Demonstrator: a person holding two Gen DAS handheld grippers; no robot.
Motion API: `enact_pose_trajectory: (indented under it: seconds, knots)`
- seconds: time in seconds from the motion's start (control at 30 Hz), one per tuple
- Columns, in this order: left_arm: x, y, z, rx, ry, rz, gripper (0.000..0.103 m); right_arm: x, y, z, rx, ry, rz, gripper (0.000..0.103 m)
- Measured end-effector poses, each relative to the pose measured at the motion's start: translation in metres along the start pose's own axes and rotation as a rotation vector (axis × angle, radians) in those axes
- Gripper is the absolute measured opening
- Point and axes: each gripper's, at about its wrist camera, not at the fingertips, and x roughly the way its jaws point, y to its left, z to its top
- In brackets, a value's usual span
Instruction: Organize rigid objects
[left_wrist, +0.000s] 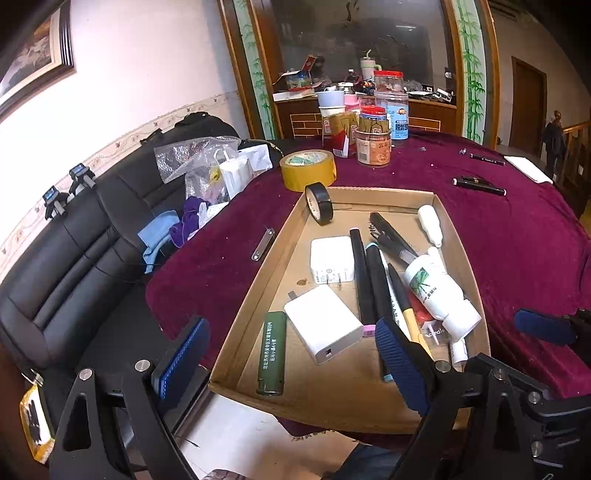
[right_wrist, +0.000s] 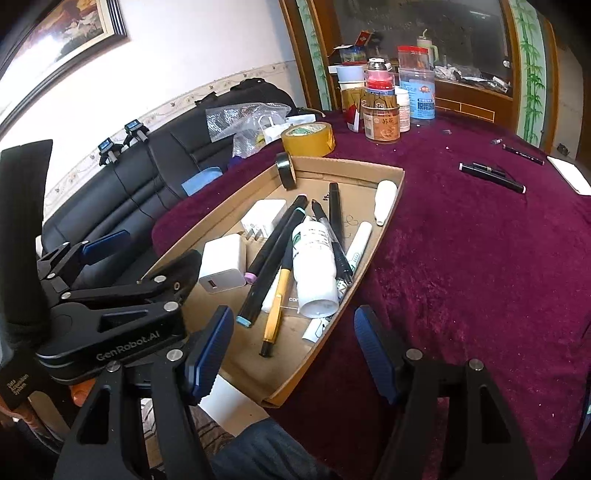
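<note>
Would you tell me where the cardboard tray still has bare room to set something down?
The cardboard tray is bare along its near edge, past the green lighter, and at the far end beyond the black tape roll. The right side is crowded with pens and the white bottle.

The left wrist view looks forward and downward from the near edge of the surface (left_wrist: 498, 236), close over the near left corner of the cardboard tray (left_wrist: 243, 295), its own fingers (left_wrist: 400, 354) framing the bottom. The right wrist view faces the same way from further right, near the tray's right wall (right_wrist: 376, 236). Both share the tray, the yellow tape roll (left_wrist: 308, 170), the jars (left_wrist: 373, 142) and the black sofa (left_wrist: 74, 266).
</note>
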Motion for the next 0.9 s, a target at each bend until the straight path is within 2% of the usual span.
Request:
enact_pose_trajectory:
  seconds: [0.23, 0.9]
  knots:
    - [0.002, 0.003, 0.001, -0.014, 0.002, 0.002, 0.093, -0.001, 0.012, 0.001, -0.054, -0.017, -0.021, 0.067]
    - [0.005, 0.008, 0.003, -0.027, 0.007, 0.015, 0.094, 0.001, 0.007, 0.001, -0.050, -0.016, -0.036, 0.067]
